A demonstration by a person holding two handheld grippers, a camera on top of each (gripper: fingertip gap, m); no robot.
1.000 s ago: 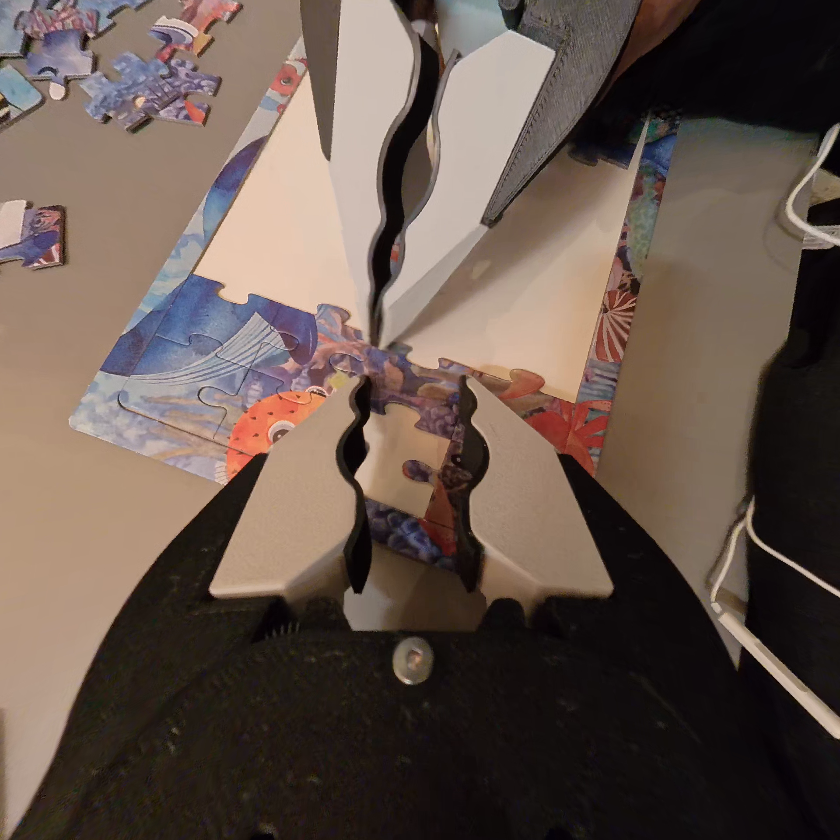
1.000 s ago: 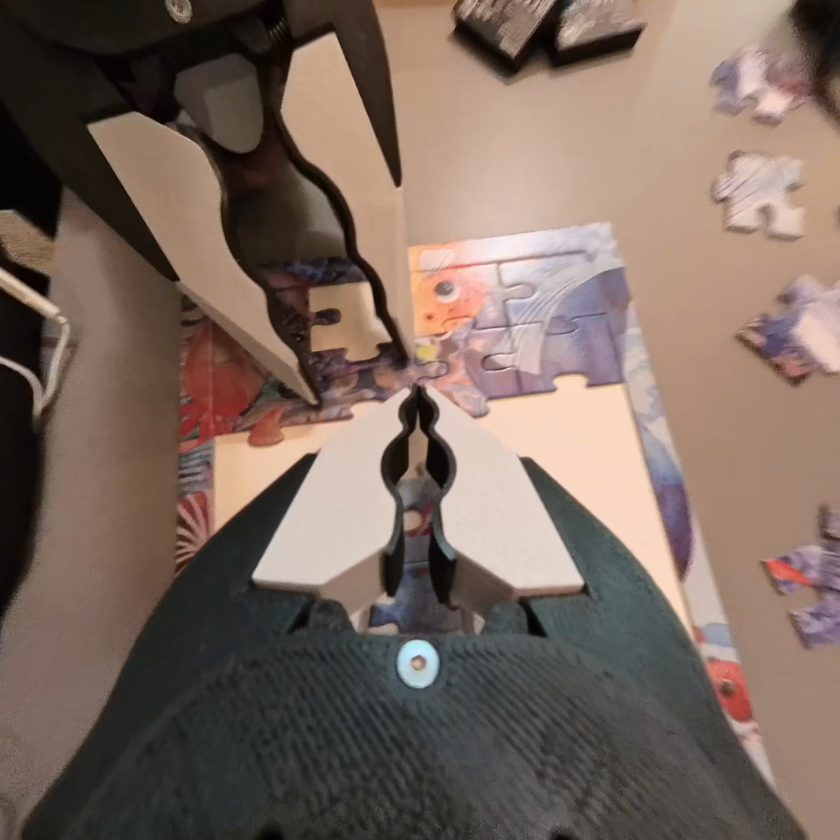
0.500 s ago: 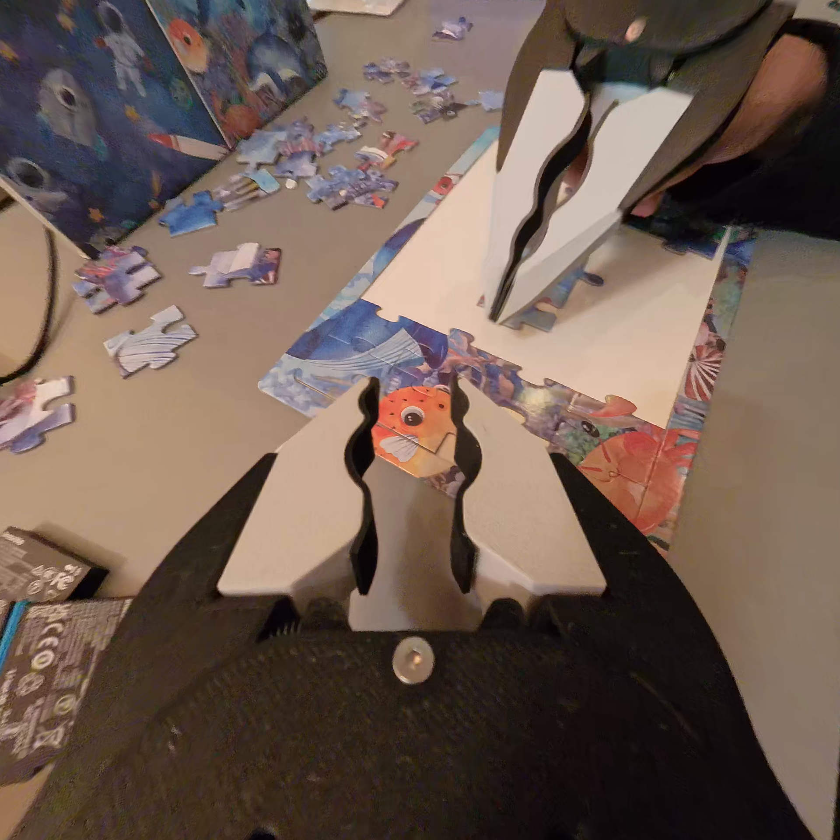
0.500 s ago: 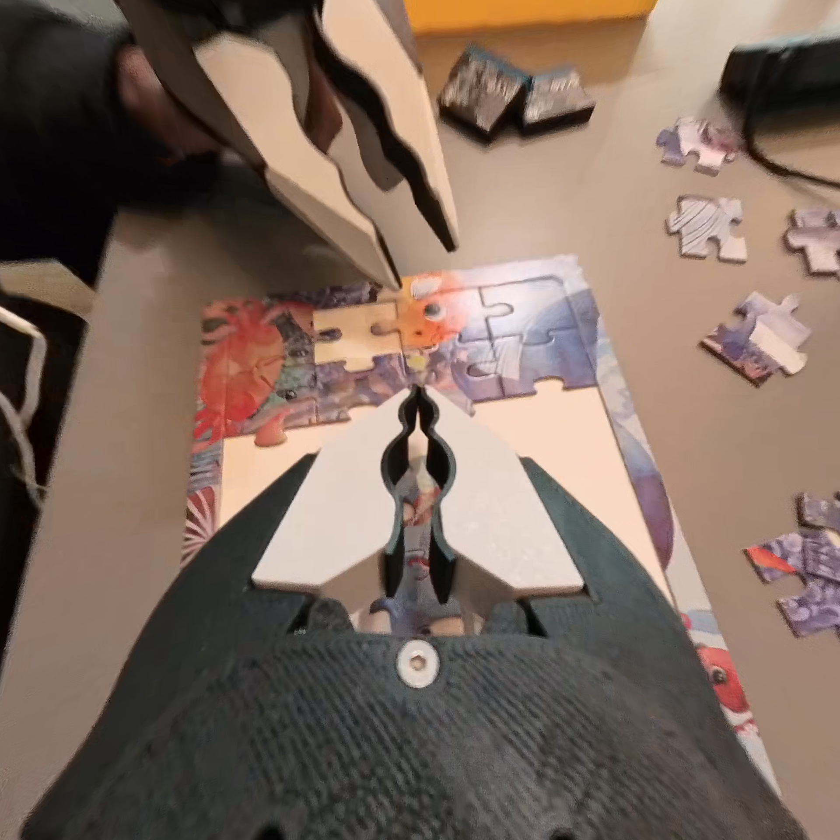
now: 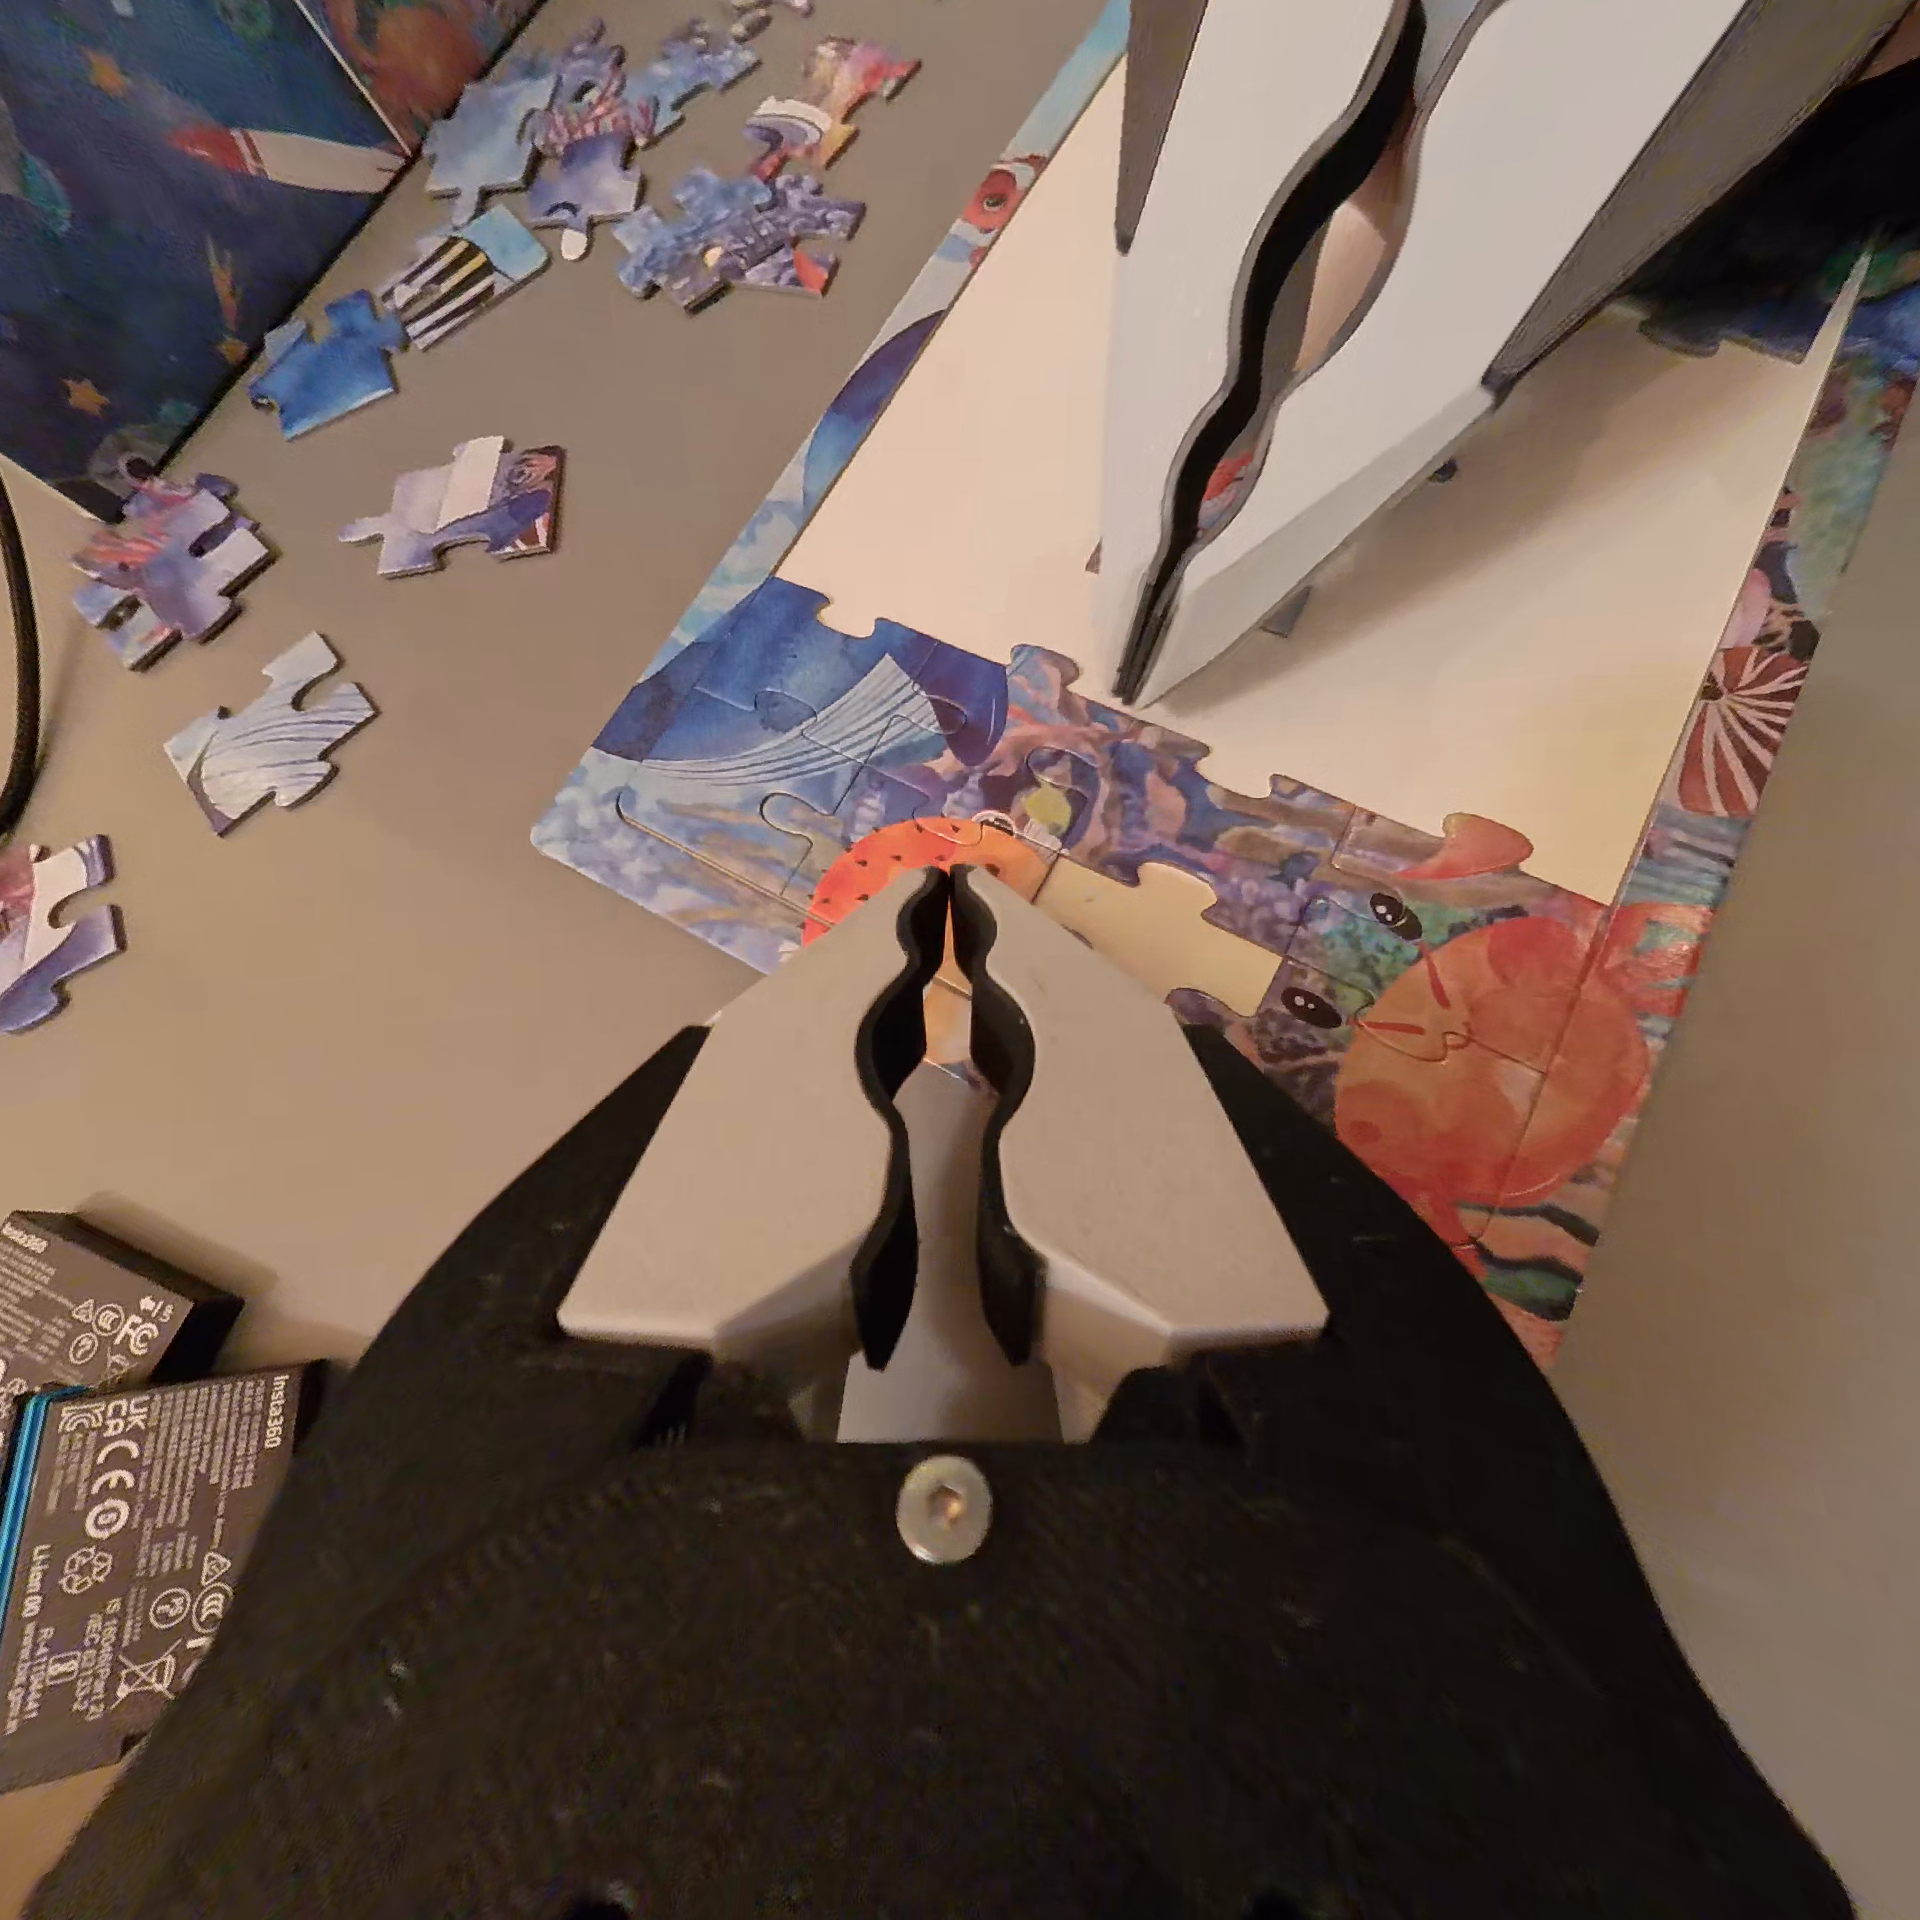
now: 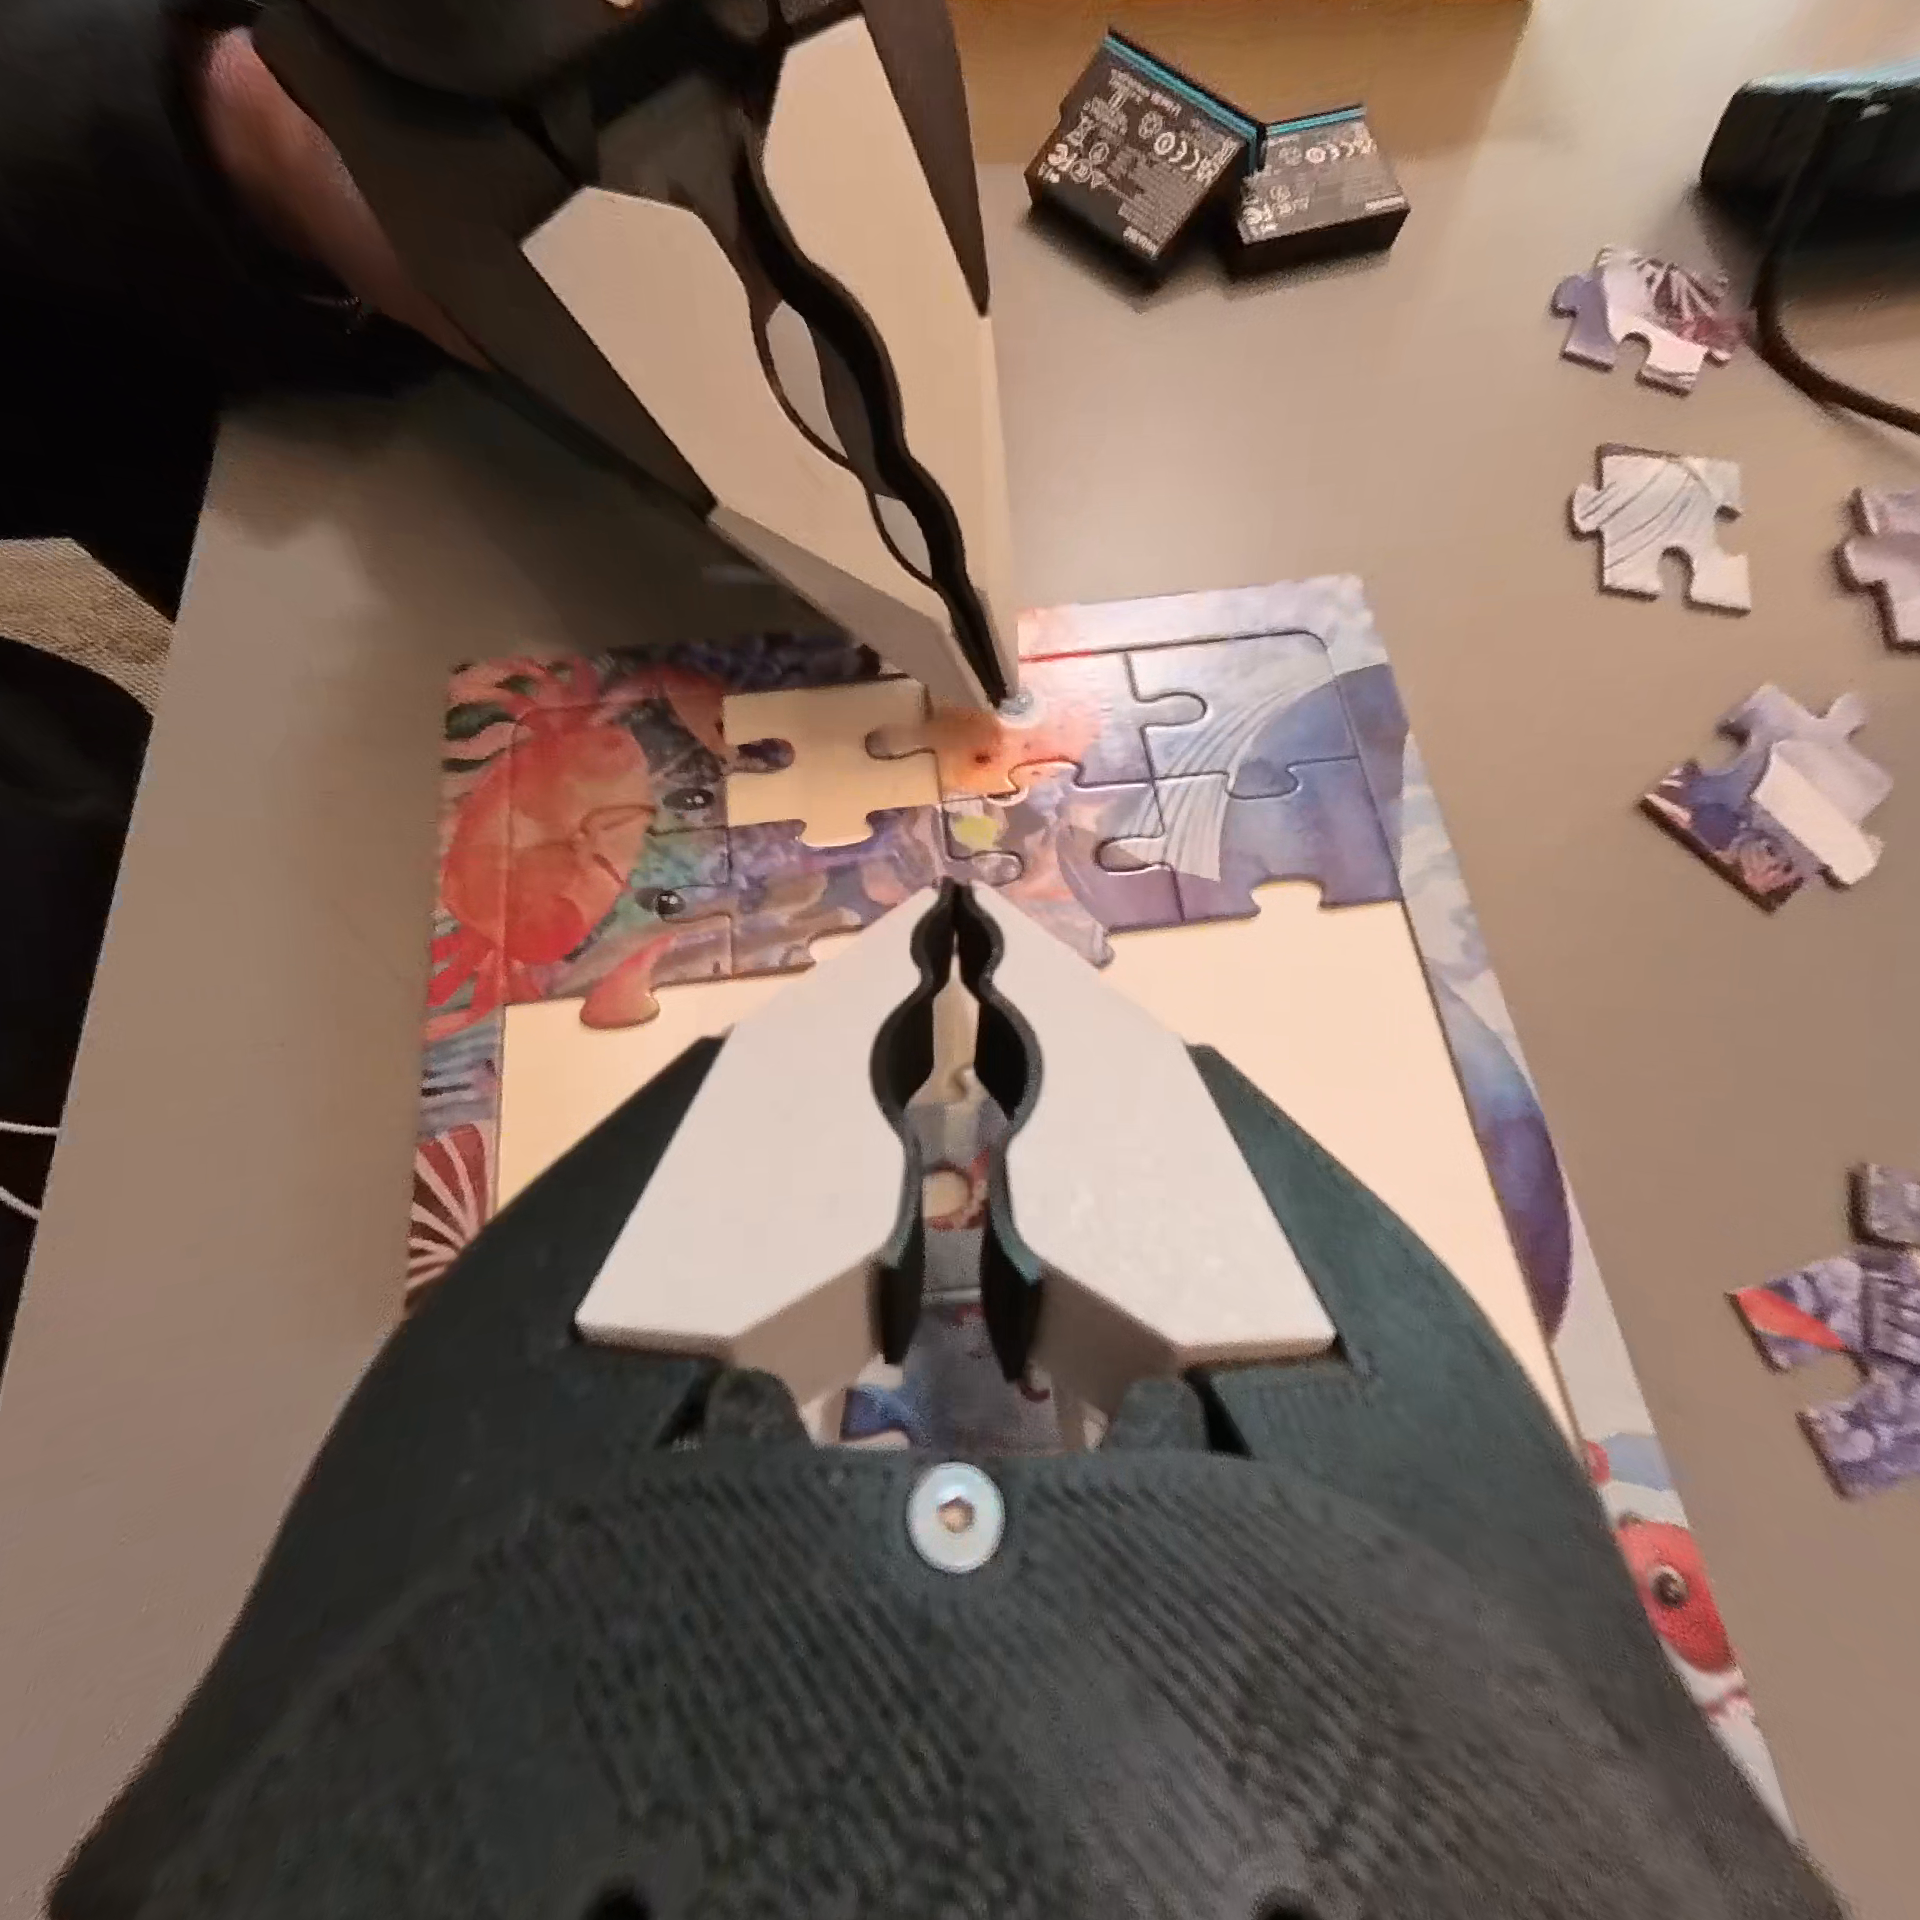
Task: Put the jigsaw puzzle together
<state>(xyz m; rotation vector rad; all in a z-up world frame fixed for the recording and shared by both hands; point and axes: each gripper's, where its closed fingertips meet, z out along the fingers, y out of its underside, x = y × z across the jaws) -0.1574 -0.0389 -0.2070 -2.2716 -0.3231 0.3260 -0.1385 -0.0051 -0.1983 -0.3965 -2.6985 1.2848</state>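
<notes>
The puzzle board [image 5: 987, 468] lies on the grey table, with a row of joined pieces [image 5: 862, 727] at its near end and one empty slot [image 5: 1143, 914] in that row. My left gripper [image 5: 951, 883] is shut and empty, with its tips on the orange fish piece [image 5: 894, 852]. It also shows in the right wrist view [image 6: 1000, 698]. My right gripper [image 6: 954, 894] is shut on a puzzle piece [image 6: 951, 1195] and stands over the board's bare part [image 6: 1299, 1039], tips near the joined row. In the left wrist view the right gripper [image 5: 1132, 691] stands upright with the held piece [image 5: 1226, 483] between its fingers.
Several loose pieces [image 5: 270, 732] [image 6: 1662, 520] lie on the table beside the board. Black boxes [image 5: 104, 1455] [image 6: 1132, 156] sit near the board's end. A picture box [image 5: 156, 208], a black cable [image 5: 21, 623] and a black device [image 6: 1818, 135] lie farther out.
My left gripper has closed and come down onto the orange fish piece. My right gripper, still holding its piece, has moved nearer to the joined row.
</notes>
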